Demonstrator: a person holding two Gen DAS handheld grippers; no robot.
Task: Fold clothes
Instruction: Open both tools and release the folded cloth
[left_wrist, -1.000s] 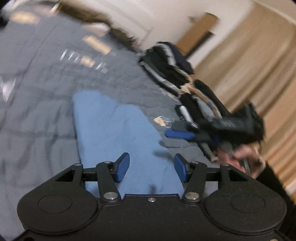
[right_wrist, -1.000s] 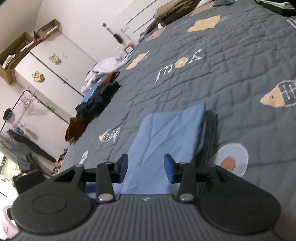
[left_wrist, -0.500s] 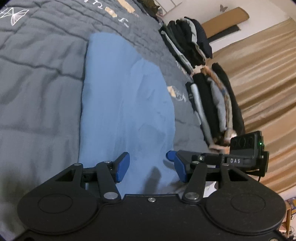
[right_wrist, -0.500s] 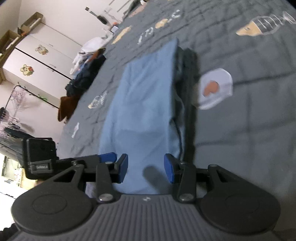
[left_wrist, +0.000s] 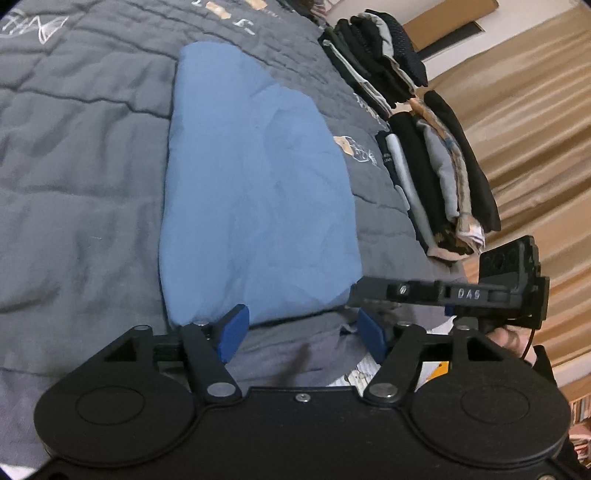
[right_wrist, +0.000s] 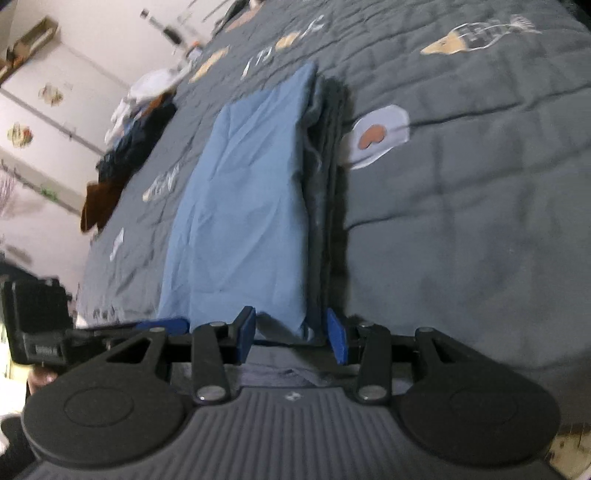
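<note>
A folded blue garment (left_wrist: 255, 192) lies lengthwise on the grey quilted bed cover (left_wrist: 74, 192). My left gripper (left_wrist: 302, 334) is open at the garment's near end, just short of its edge. In the right wrist view the same blue garment (right_wrist: 243, 206) shows a darker grey layer along its right side. My right gripper (right_wrist: 291, 336) is open, its blue pads on either side of the garment's near right corner. The right gripper's body (left_wrist: 450, 295) appears at the right of the left wrist view, and the left gripper's body (right_wrist: 40, 332) at the left of the right wrist view.
Two stacks of folded dark clothes (left_wrist: 436, 162) sit to the right by tan curtains (left_wrist: 528, 122). A loose heap of unfolded clothes (right_wrist: 125, 147) lies at the far left of the bed, near white wardrobes (right_wrist: 40, 110). Part of a hand (left_wrist: 513, 339) holds the right gripper.
Both grippers have dropped and closed in on the near end of the blue garment. The right gripper's pads now straddle its corner. Both stayed open.
</note>
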